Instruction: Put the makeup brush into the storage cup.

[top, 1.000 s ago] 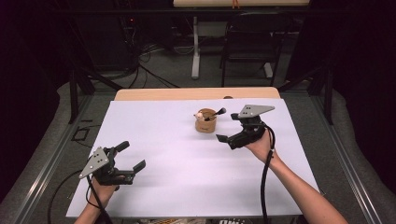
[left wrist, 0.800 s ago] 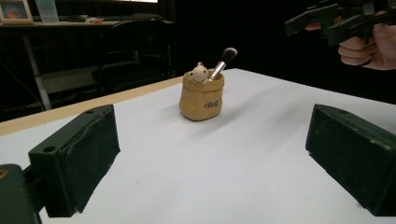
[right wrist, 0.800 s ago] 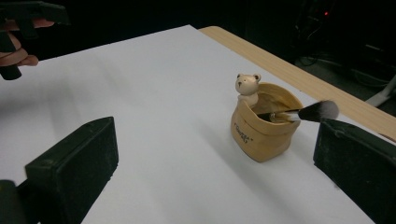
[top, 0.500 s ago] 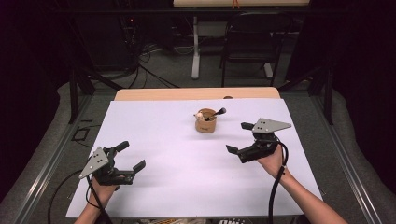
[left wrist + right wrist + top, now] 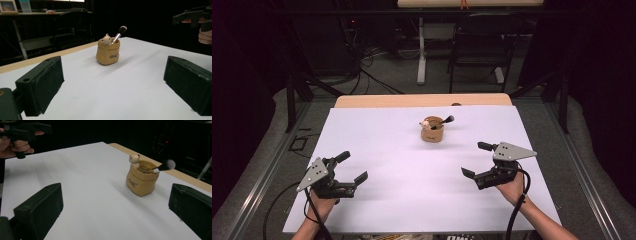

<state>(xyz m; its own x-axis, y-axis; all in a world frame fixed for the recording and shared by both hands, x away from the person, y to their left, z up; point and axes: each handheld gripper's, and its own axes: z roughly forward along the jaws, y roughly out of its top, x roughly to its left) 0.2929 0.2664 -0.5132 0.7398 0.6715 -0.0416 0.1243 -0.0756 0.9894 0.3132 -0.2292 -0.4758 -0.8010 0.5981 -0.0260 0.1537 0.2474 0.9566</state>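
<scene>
From the high view I saw a small tan pot, shaped like a little sack, standing upright on the white sheet that covered the table, toward the far middle of it. A makeup brush leaned in the pot with its dark bristles up and tilted over the rim, pale at the tips in my gripper views. A small cream bear figure sat at the pot's rim just beside the brush. The pot's front carried a short dark word in script; I could not read it for certain in either gripper view.

My left gripper sat at the near left of the sheet, jaws spread wide with nothing between them. In the left gripper view the pot stood well ahead, between the two black jaws and well apart from both.

My right gripper hung at the near right, jaws likewise wide apart and holding nothing. In the right gripper view the pot stood ahead and to the right, the brush pointing right, and the other hand with its gripper showed at the far upper left.

The pot lay well apart from both grippers, roughly between them and farther out.
</scene>
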